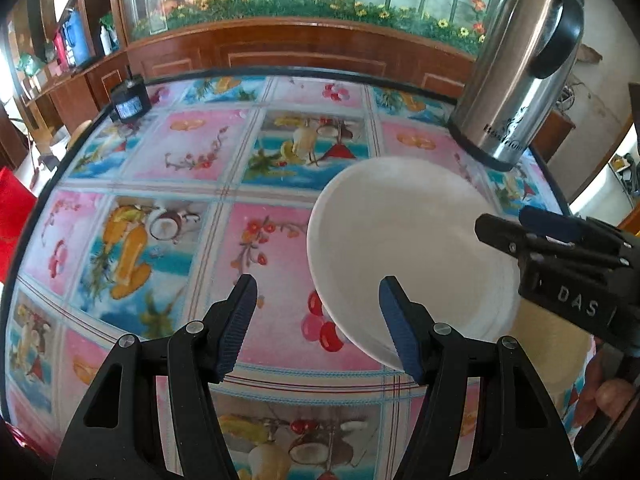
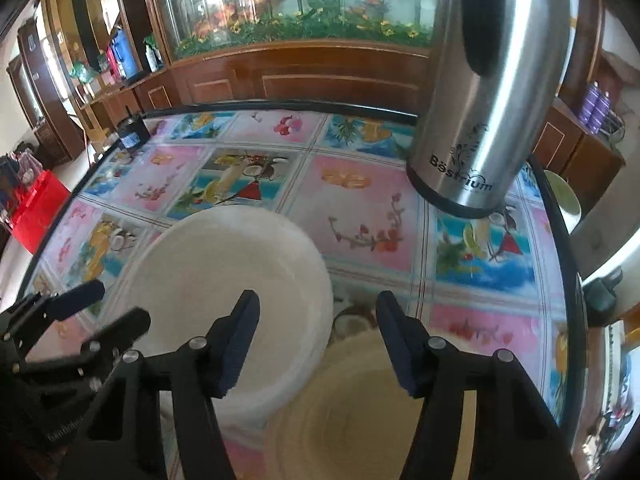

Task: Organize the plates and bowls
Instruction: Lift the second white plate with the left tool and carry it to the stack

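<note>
Both grippers, left (image 1: pixel 318 320) and right (image 2: pixel 316 338), hang open-jawed, gripping nothing, over a fruit-print tablecloth (image 1: pixel 192 216) fronting wooden cabinets (image 1: pixel 300 50). White bowl (image 1: pixel 404 248) sits mouth-up beside a beige plate (image 2: pixel 356 412), near the steel kettle (image 2: pixel 484 92).

Both my wrist cameras look steeply down, close over the surface (image 1: pixel 192 200), sharing the white bowl (image 1: pixel 400 240) and steel kettle (image 2: pixel 488 92).
</note>
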The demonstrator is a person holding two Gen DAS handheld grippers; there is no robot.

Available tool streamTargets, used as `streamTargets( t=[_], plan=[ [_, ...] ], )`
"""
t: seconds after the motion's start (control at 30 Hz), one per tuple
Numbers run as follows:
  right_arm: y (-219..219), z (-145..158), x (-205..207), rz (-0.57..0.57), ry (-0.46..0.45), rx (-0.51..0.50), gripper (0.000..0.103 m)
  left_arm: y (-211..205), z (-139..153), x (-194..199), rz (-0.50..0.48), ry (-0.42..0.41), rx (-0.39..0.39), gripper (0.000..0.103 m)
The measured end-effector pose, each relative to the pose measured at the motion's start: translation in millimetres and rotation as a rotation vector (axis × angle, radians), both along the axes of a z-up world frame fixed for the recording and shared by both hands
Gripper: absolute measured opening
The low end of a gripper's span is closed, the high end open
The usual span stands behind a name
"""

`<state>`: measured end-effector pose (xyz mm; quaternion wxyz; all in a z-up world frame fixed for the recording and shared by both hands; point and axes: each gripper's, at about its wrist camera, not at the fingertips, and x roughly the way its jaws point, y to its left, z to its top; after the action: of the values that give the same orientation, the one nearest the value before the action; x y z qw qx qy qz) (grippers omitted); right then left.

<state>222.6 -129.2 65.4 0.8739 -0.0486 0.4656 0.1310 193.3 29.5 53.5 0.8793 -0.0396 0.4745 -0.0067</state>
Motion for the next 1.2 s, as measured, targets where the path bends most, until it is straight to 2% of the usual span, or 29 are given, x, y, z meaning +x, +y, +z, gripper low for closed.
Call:
streamTargets(
  t=[0.13,0.23,0.27,0.3,0.33,0.37,0.43,0.63,0.8,1.0,1.2],
  plan=[
    [-1,-12,9,0.013,0.042,0.012,0.049,1,-7,3,0.008,0.011,-0.015,0.064],
    [-1,-21,13,0.024,0.084,0.049,0.029,3,-14,5,0.007,0.026,-0.033,0.064],
    [0,-23,13,0.029,0.096,0.060,0.019,5,-16,5,0.009,0.025,-0.049,0.063],
    [0,-23,11,0.035,0.101,0.074,0.014,7,-17,4,0.012,0.024,-0.064,0.057],
    [0,-22,9,0.045,0.107,0.095,0.013,8,-18,3,0.013,0.025,-0.071,0.033],
    [1,-21,6,0.052,0.111,0.118,0.012,9,-19,3,0.005,0.035,-0.065,0.022],
    [2,-18,0,0.065,0.121,0.147,0.012,11,-21,0,-0.006,0.050,-0.079,0.021],
    [11,-14,-25,0.087,0.128,0.142,0.012,27,-15,-22,0.016,0.045,-0.117,0.018],
    [19,-11,-52,0.098,0.131,0.140,0.013,34,-8,-50,0.010,0.047,-0.116,0.018],
    [29,-5,-95,0.116,0.130,0.148,0.013,43,-8,-97,-0.004,0.050,-0.088,0.018],
    [47,-1,-145,0.145,0.128,0.140,0.016,57,-2,-152,0.006,0.011,-0.039,0.018]
  ],
)
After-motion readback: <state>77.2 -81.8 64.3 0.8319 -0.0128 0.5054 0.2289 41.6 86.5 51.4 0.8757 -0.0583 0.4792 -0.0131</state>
